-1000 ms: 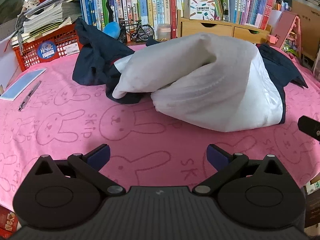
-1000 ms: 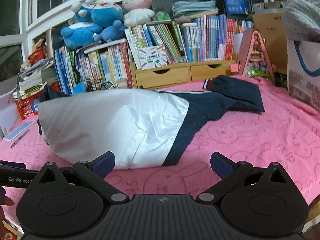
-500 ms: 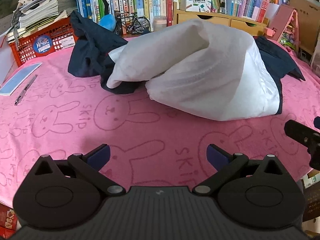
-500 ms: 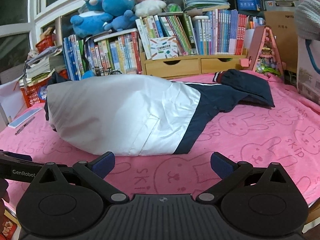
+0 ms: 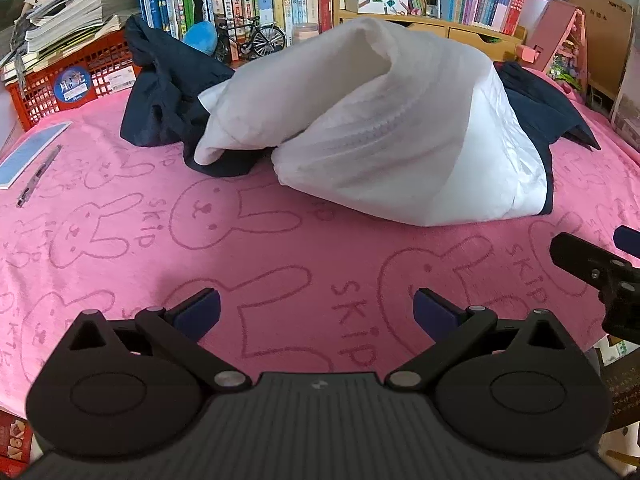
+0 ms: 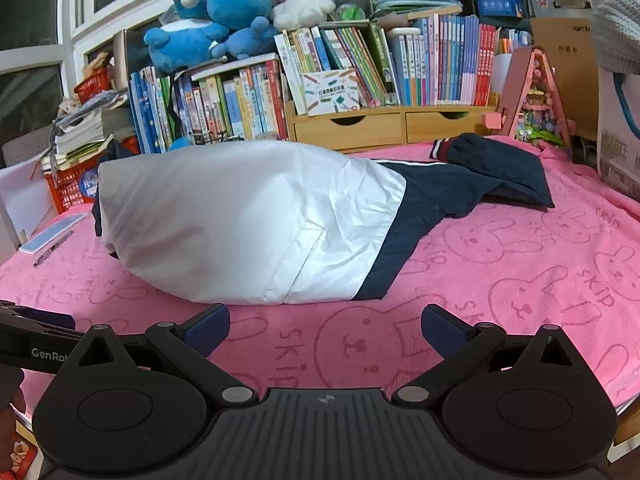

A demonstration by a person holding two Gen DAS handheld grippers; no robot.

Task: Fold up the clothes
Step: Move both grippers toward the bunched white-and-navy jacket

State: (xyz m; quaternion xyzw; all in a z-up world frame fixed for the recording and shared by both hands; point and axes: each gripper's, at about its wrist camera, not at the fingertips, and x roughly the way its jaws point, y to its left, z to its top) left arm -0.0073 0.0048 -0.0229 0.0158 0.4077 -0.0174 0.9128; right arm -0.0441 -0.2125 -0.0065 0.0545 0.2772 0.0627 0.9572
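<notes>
A cluttered study corner, books (image 6: 440, 60) and plush toys (image 6: 224, 12) lining the far shelf, frames a table spread with a pink bunny-print towel (image 5: 280, 248). At its middle lies the jacket (image 5: 400, 132), a white body with navy sleeves, heaped and puffed with trapped air, not yet folded. The left gripper (image 5: 316, 308) hovers over bare towel on the near side, jaws spread wide and empty; the right gripper (image 6: 326, 320) waits likewise, wide and empty, just short of the white hem. The cloth looks thin, light and slick, likely to slide and balloon if pushed. A pinch at the near hem (image 6: 280, 300) or at the navy sleeve (image 6: 500, 172) lying far right would probably give the firmest hold.
</notes>
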